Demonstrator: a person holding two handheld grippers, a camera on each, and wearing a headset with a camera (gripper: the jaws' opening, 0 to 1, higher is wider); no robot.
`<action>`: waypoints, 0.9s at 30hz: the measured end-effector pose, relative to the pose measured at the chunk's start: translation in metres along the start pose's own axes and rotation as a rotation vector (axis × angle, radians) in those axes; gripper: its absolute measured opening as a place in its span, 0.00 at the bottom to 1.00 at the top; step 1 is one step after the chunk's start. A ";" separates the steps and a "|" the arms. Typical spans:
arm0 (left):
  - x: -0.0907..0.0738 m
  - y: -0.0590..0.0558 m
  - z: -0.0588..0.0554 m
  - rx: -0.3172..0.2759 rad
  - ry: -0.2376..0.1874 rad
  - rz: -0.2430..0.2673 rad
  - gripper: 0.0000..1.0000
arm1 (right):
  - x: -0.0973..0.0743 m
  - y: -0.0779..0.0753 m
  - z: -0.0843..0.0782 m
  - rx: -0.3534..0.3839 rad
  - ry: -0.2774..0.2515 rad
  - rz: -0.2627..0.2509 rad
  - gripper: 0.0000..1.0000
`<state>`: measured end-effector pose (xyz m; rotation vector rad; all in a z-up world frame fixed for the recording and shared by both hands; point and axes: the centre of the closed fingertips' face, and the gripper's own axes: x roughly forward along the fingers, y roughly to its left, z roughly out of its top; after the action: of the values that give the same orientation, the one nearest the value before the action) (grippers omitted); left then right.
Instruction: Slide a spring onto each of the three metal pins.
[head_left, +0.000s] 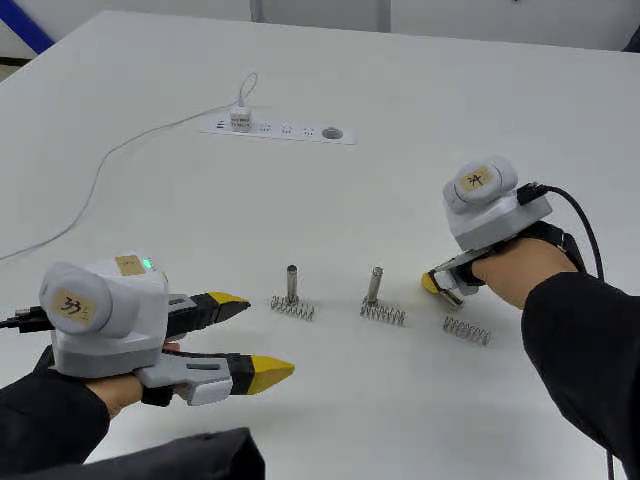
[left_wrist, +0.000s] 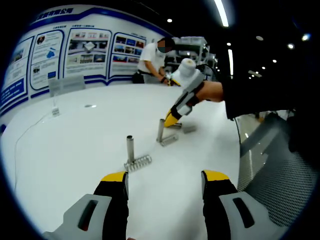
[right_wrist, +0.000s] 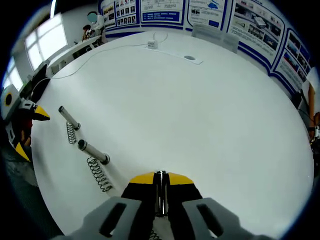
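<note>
Now the left claw (head_left: 262, 335) is open and empty at 8 o'clock over the tabletop (head_left: 420, 90). The right claw (head_left: 437, 285), at 3 o'clock, is closed on a thin metal pin (right_wrist: 160, 195). Near the centre stand the first upright pin (head_left: 292, 283) and the second upright pin (head_left: 375, 284), with the first spring (head_left: 292, 308) and the second spring (head_left: 383, 314) lying at their feet. The third spring (head_left: 466, 331) lies at 4 o'clock.

**White worktop, power strip and a wall of display boards**

A broad white worktop (head_left: 450, 90) carries a flat white power strip (head_left: 290, 129) near its far side. A small white plug adapter (head_left: 240, 117) sits in the strip's left end. A thin white cable (head_left: 100, 165) loops up from the adapter and trails off to the left across the worktop. In the left gripper view, blue-and-white display boards (left_wrist: 80, 47) line the wall, a person in a white shirt (left_wrist: 152, 57) stands beyond the worktop, and strip lights (left_wrist: 221, 12) cross the dark ceiling.
</note>
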<state>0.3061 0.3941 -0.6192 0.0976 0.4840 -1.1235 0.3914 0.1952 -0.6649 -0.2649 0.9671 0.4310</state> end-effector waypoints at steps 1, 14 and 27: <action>0.000 0.000 0.000 -0.001 0.001 0.000 0.60 | -0.003 0.000 0.000 0.003 -0.002 0.002 0.09; 0.001 -0.001 0.000 0.006 0.005 -0.005 0.60 | -0.028 0.004 0.000 0.014 -0.040 0.007 0.09; 0.000 -0.002 0.001 0.010 0.002 -0.006 0.60 | -0.042 0.003 -0.002 0.032 -0.085 -0.003 0.09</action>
<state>0.3043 0.3925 -0.6182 0.1064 0.4807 -1.1318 0.3681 0.1872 -0.6312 -0.2175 0.8892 0.4204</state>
